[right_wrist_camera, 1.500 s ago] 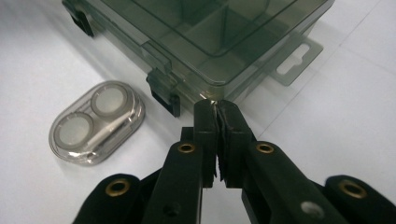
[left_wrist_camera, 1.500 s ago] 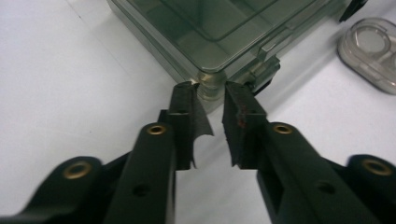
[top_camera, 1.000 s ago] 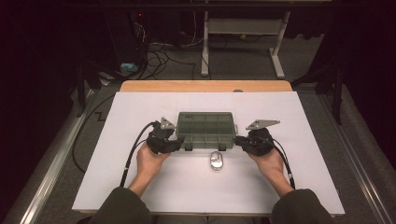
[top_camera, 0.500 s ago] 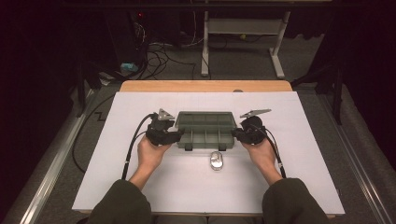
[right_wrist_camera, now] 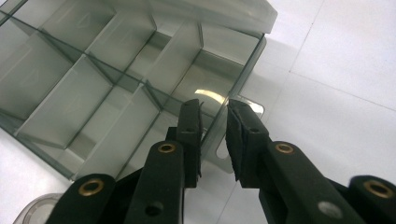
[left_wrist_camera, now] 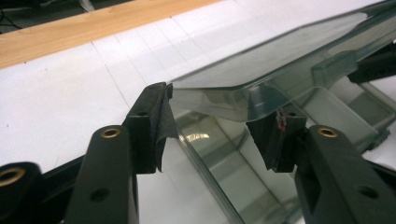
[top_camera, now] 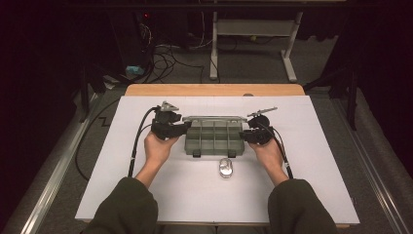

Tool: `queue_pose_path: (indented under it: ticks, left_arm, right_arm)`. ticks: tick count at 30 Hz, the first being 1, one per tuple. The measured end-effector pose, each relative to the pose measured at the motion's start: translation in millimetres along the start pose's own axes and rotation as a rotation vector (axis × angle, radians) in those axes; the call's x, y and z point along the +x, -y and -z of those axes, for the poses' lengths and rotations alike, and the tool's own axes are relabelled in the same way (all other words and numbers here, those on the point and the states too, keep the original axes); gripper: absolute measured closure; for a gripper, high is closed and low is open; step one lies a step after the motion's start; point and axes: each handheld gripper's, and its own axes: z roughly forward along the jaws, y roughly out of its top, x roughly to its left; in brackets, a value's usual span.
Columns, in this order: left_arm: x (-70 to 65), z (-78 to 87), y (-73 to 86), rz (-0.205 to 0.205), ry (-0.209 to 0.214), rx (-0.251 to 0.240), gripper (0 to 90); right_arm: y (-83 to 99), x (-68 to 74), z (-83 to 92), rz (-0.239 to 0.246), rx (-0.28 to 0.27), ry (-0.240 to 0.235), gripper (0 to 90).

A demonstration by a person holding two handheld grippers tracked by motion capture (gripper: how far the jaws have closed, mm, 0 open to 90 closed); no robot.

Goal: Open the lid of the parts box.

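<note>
A grey-green see-through compartment box (top_camera: pixel 214 141) sits mid-table with its lid (top_camera: pixel 214 118) lifted off the base. My left gripper (top_camera: pixel 187 127) is at the box's left end. In the left gripper view the lid's corner (left_wrist_camera: pixel 261 70) lies between the jaws of the left gripper (left_wrist_camera: pixel 212 130). It touches the left pad (left_wrist_camera: pixel 159 116) and rests over the right one. These jaws have just been closing, and no firm pinch shows. My right gripper (top_camera: pixel 246 134) is at the right end. Its jaws (right_wrist_camera: pixel 214 121) straddle the base's side wall (right_wrist_camera: pixel 236 88) and have just been opening, pads off it.
A small round silvery object (top_camera: pixel 225 167) lies just in front of the box, between my hands. The white sheet (top_camera: pixel 311 195) covers the table, with a wooden strip (top_camera: pixel 214 89) at the far edge. Cables trail from both grippers toward me.
Both hands have closed in on the box ends. The lid, flat a second ago, now stands raised at the left gripper. The left hand has risen a little.
</note>
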Motion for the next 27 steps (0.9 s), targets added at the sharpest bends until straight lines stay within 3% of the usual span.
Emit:
queue_pose_path:
  ticks: [9,15,27]
  left_arm:
    - [8.1,-14.7,-11.2,0.003,-0.003,0.026,53.5]
    - [14.2,-22.2,-19.6,0.029,0.003,0.017,59.8]
    - [24.1,-39.3,-23.5,0.057,-0.009,0.053,66.4]
  right_arm:
    - [-3.6,-3.4,-1.8,-0.019,0.020,-0.017,74.8]
    - [-4.2,-3.9,-1.8,-0.015,0.025,-0.020,74.8]
    - [-4.2,-3.7,-1.8,-0.009,0.025,-0.020,74.9]
